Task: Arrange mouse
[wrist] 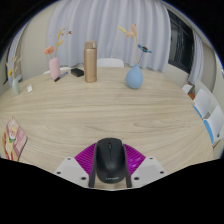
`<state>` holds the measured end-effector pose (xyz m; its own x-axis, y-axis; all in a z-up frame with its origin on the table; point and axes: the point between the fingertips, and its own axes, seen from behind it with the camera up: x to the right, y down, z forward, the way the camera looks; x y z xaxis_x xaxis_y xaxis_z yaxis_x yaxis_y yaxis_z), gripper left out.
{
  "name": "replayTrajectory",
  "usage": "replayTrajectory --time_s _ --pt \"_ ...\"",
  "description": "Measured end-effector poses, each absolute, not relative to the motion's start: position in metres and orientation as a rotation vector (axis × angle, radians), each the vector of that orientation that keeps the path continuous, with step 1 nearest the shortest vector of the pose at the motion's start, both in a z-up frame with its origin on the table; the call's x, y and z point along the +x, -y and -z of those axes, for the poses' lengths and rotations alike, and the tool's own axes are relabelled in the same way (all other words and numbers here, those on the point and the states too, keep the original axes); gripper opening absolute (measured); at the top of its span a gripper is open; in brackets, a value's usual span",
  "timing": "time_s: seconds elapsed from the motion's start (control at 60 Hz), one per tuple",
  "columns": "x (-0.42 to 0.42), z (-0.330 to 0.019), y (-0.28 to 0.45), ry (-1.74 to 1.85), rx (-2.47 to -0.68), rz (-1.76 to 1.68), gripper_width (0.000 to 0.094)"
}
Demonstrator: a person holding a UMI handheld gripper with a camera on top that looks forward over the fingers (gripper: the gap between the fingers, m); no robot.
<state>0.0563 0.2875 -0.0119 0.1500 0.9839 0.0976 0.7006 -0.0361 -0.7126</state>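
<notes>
We have the gripper (109, 172) clamped on the mouse's (109, 160) flanks above the table (120, 112); it seems light, rigid, slippery.

A pale wood-grain table (110, 105) carries everything. A tall brown bottle (90, 63) stands upright at its far side and serves as the landmark. Just left of the bottle lies a small dark object (77, 72), and further left stands a pink vase (54, 68). To the right of the bottle stands a blue vase (134, 76). Well nearer than the bottle sits a black mouse (108, 160).
</notes>
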Motion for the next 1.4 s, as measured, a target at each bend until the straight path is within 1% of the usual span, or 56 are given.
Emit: replayTrajectory --time_s 0.083,0.15,0.25,0.333,0.417,0.467,0.517,0.583,0.683,0.8,0.867,1.0,1.167,1.2,1.233,1.25,1.3,1.317,1.35,1.4 --pt "0.057 0.001 -0.281 1.598 -1.827 -0.578 0.0412" --pt "0.052 -0.027 -0.267 1.594 -1.812 -0.619 0.0413" --pt "0.041 -0.08 -0.236 1.598 -1.772 -0.666 0.0412" --pt "0.028 -0.123 -0.189 1.609 -1.75 -0.75 0.0413" --pt "0.018 -0.151 -0.129 1.647 -1.705 -0.843 0.0413" --pt "0.011 -0.158 -0.091 1.674 -1.67 -0.884 0.0411" --pt "0.007 -0.155 -0.053 1.708 -1.647 -0.907 0.041" --pt "0.004 -0.141 -0.002 1.751 -1.637 -0.936 0.0412" --pt "0.007 -0.1 0.058 1.818 -1.659 -0.941 0.0412" --pt "0.019 -0.048 0.099 1.885 -1.69 -0.87 0.041" --pt "0.029 -0.021 0.113 1.924 -1.705 -0.839 0.041" --pt "0.044 0.011 0.121 1.962 -1.702 -0.774 0.0412" --pt "0.046 0.012 0.122 1.933 -1.679 -0.788 0.0436" --pt "0.048 0.013 0.123 1.936 -1.693 -0.799 0.0468" --pt "0.051 0.012 0.124 1.948 -1.703 -0.805 0.0538" --pt "0.052 0.011 0.123 1.953 -1.706 -0.807 0.0598" --pt "0.055 0.003 0.121 1.963 -1.698 -0.819 0.0876" --pt "0.056 -0.002 0.12 1.964 -1.691 -0.826 0.0878" --pt "0.058 -0.011 0.116 1.958 -1.672 -0.841 0.0839" --pt "0.063 -0.03 0.105 1.946 -1.642 -0.86 0.0847"
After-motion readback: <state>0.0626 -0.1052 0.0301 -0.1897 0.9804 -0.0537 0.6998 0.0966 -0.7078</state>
